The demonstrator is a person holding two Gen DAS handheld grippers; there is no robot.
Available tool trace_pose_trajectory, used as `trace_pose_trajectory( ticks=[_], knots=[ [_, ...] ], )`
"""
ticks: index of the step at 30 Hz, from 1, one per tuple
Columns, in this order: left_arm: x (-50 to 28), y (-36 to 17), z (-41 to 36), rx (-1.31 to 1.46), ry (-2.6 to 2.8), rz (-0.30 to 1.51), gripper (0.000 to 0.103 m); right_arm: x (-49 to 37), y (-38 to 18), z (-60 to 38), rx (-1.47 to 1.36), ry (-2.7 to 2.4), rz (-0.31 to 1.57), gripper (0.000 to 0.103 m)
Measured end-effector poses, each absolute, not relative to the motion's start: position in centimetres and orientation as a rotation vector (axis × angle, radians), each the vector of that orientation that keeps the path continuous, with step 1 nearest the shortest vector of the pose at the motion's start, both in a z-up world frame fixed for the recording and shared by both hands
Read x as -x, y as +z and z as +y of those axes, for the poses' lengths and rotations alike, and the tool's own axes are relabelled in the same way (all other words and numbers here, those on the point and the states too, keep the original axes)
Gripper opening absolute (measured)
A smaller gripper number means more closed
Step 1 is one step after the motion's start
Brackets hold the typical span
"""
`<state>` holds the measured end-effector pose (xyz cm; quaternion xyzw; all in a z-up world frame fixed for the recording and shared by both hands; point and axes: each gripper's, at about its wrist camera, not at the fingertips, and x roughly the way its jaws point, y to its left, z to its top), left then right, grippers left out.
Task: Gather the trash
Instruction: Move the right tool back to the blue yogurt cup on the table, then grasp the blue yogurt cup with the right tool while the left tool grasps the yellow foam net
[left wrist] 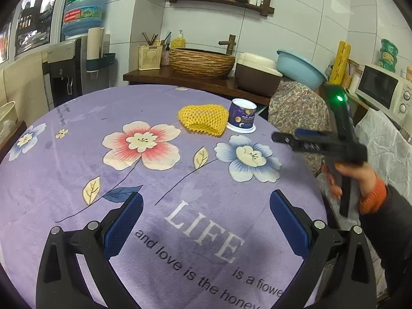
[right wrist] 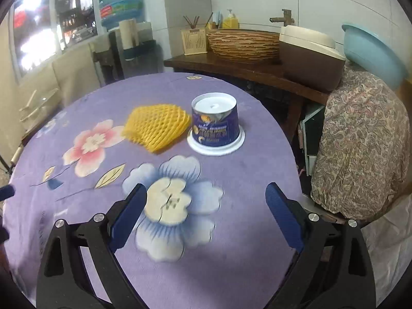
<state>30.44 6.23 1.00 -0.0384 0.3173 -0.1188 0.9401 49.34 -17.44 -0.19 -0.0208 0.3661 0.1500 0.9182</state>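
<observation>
Yellow foam net (right wrist: 156,126) touching upturned cup (right wrist: 217,126) on its left; both grippers, left gripper (left wrist: 204,221) and right gripper (right wrist: 206,213), wide, empty. Risk: grabbing cup drags net.

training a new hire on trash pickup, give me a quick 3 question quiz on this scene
1. True or false: the blue cup stands upside down on the table.
2. What lies directly beside the cup? A) yellow foam net B) a spoon C) a bottle
3. Is anything between the pads of the right claw?

Key: 1 true; 2 A; 3 no, it is open and empty.
</observation>
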Motion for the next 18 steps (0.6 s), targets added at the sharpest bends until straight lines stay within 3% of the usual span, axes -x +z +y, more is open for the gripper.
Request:
trace_pose_trajectory(
  ticks=[18],
  knots=[
    [-32.4, 0.6, 7.5, 0.044, -0.261, 0.682, 0.098, -60.5, -1.9, -15.3, -0.025, 0.254, 0.819, 0.092]
  ],
)
